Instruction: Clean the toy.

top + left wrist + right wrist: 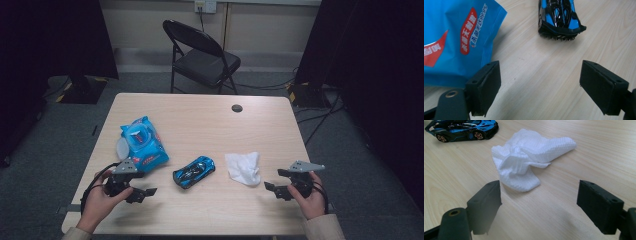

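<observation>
A blue and black toy car [194, 171] [559, 18] [461, 130] lies near the table's front middle. To its right is a crumpled white wipe [243, 168] [529, 157]. A blue pack of wet wipes [143, 141] [454, 40] lies left of the car. My left gripper [142, 192] [540, 86] is open just in front of the pack, its jaws wide apart over bare wood and aimed toward the car. My right gripper [274, 191] [539, 206] is open too, close in front of the white wipe, with nothing between its jaws.
The wooden table [210, 125] has a dark cable hole [237, 108] near its far edge. A black folding chair [200, 55] stands behind the table on grey carpet. Dark curtains hang at both sides.
</observation>
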Tool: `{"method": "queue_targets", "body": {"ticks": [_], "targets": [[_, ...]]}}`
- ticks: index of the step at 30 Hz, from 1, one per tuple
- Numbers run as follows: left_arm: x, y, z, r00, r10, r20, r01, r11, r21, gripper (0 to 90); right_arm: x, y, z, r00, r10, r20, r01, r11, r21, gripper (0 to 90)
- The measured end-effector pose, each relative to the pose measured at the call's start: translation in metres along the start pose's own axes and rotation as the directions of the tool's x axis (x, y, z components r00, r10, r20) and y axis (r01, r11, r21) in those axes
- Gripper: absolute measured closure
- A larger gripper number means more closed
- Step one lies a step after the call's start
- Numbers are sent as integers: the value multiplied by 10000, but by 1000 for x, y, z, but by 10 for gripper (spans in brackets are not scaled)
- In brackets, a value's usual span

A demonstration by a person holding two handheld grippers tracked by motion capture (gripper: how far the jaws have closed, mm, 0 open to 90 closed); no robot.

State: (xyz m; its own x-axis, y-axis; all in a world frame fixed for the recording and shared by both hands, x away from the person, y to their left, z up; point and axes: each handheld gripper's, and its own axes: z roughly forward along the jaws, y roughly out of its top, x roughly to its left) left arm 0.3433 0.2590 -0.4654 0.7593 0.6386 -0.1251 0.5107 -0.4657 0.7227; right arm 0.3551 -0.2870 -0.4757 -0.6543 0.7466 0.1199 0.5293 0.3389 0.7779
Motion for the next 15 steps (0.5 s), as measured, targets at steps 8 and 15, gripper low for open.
{"method": "queue_targets", "body": {"ticks": [8,15], "targets": [[4,-8,-4,10000,69,-32,-68,9999,83,171,-1,-2,-2,10000,37,5,-37,10000,-10,194],[7,-16,-11,9999,-63,-150,64,10000,40,171,-3,-7,-5,10000,59,28,-59,10000,24,194]]}}
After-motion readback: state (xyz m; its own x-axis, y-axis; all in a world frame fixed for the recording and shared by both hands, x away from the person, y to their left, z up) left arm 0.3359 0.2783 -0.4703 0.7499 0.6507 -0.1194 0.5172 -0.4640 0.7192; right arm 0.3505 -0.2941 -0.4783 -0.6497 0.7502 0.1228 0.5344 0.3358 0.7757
